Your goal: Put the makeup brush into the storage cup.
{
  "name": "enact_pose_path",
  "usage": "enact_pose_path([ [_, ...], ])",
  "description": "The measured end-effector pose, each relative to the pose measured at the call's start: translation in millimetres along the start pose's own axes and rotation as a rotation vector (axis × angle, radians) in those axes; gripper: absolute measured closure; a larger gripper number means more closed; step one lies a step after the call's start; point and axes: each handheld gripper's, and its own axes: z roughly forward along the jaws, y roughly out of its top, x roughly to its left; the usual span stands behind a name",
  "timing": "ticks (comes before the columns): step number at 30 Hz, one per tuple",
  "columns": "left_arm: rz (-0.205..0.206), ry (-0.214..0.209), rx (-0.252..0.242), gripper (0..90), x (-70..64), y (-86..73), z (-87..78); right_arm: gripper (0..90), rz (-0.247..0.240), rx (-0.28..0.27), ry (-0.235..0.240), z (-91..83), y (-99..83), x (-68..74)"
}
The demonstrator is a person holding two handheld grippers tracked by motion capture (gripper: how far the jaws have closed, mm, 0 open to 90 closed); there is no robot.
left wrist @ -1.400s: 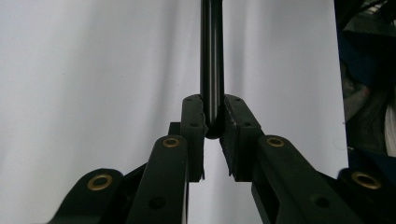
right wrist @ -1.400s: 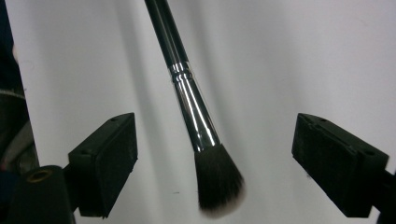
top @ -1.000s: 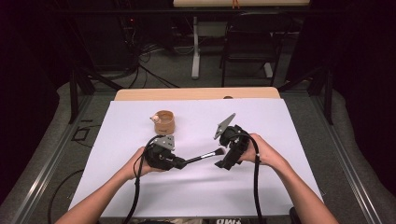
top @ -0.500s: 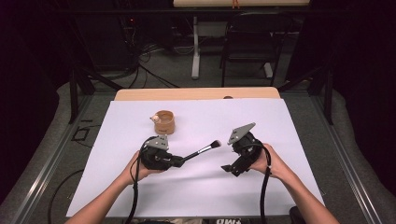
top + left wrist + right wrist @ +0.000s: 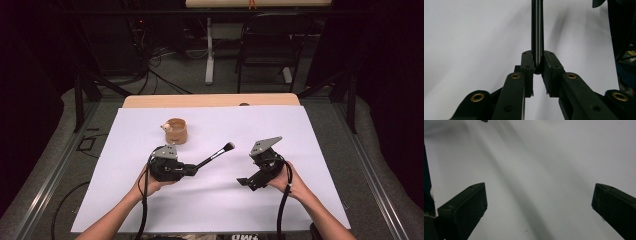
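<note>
My left gripper (image 5: 192, 170) is shut on the black handle of a makeup brush (image 5: 216, 154), whose pale bristle tip points up and to the right over the white table cover. In the left gripper view the handle (image 5: 537, 32) stands clamped between the two jaws of the gripper (image 5: 538, 67). My right gripper (image 5: 243, 182) sits to the right of the brush, apart from it, jaws pointing left. Its jaws stand wide open with nothing between them in the right gripper view (image 5: 539, 202). A small brown cup (image 5: 175, 131) stands behind the left gripper.
A white sheet (image 5: 300, 130) covers the table, with a wooden strip (image 5: 210, 100) along the far edge. Cables (image 5: 144, 210) trail from both grippers toward the near edge. A dark chair (image 5: 270, 45) and table leg stand on the floor beyond.
My right gripper has let go of the brush and moved right and slightly back toward the person, now open. The left gripper keeps the brush, its tip raised a little.
</note>
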Motion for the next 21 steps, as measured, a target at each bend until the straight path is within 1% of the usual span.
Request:
enact_pose_path([
  [3,-0.004,0.012,-0.023,79.5,-1.5,0.7,-0.9,0.0,0.021,-0.028,-0.001,-1.7,-1.0,-0.7],
  [4,-0.004,0.012,-0.023,79.5,-1.5,0.7,-0.9,0.0,0.029,-0.042,0.002,-2.5,-1.3,-0.9],
  [5,-0.012,0.013,-0.039,79.5,-1.6,0.2,-0.9,0.0,0.034,-0.054,0.006,-3.2,-1.5,-1.1],
  [6,-0.017,0.015,-0.039,79.5,-1.6,-0.1,-0.8,0.0,0.039,-0.064,0.001,-4.1,-1.6,-1.1],
  [7,-0.02,0.017,-0.037,79.5,-1.4,-0.5,-0.7,0.0,0.048,-0.071,0.005,-4.6,-2.0,-1.2],
  [9,-0.028,0.027,-0.04,79.5,-1.6,-1.1,-1.3,0.0,0.051,-0.082,0.002,-5.2,-2.5,-0.9],
  [13,-0.03,0.041,-0.066,79.5,-2.2,-1.2,-3.3,0.0,0.061,-0.085,0.002,-5.3,-3.8,-0.9],
  [14,-0.03,0.041,-0.066,79.5,-2.2,-1.2,-3.3,0.0,0.061,-0.085,0.002,-5.3,-3.8,-0.9],
  [15,-0.032,0.042,-0.071,79.5,-2.4,-1.2,-3.8,0.0,0.065,-0.078,0.008,-3.5,-5.4,-0.5],
  [17,-0.029,0.058,-0.086,79.5,-3.4,-1.0,-5.0,0.0,0.072,-0.077,0.009,-1.6,-7.1,0.5],
  [18,-0.029,0.061,-0.098,79.5,-3.9,-1.0,-4.8,0.0,0.076,-0.073,0.013,-1.2,-8.0,1.1],
  [21,-0.025,0.066,-0.111,79.5,-4.6,-0.5,-5.0,0.0,0.082,-0.078,0.02,-0.5,-9.5,2.1],
])
